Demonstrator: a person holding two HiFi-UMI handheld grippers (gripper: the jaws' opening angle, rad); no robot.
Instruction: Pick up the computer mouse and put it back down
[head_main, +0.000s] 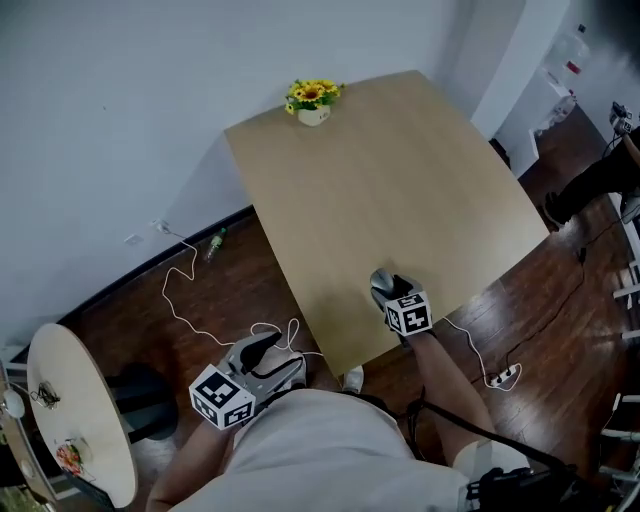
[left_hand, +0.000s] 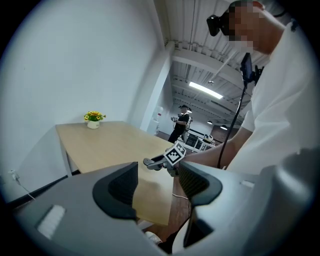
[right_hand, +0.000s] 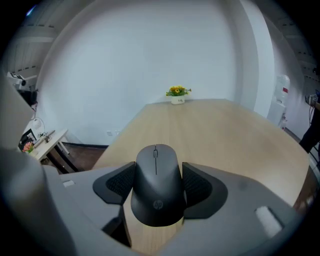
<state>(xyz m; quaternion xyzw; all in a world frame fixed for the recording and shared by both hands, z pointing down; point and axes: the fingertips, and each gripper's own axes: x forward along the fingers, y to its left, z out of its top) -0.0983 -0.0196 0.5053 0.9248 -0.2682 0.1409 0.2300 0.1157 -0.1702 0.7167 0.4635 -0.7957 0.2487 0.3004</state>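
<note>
A black computer mouse (right_hand: 156, 175) sits between the pads of my right gripper (right_hand: 158, 186), which is shut on its sides. In the head view the mouse (head_main: 382, 283) and right gripper (head_main: 386, 292) are low over the near edge of the wooden table (head_main: 400, 180); I cannot tell whether the mouse touches it. My left gripper (left_hand: 157, 182) is open with nothing between its fingers. It hangs off the table's left side (head_main: 262, 350), above the floor.
A small pot of yellow flowers (head_main: 313, 100) stands at the table's far corner. A round side table (head_main: 80, 400) is at the lower left. A white cable (head_main: 190, 300), a bottle (head_main: 213, 243) and a power strip (head_main: 505, 375) lie on the floor.
</note>
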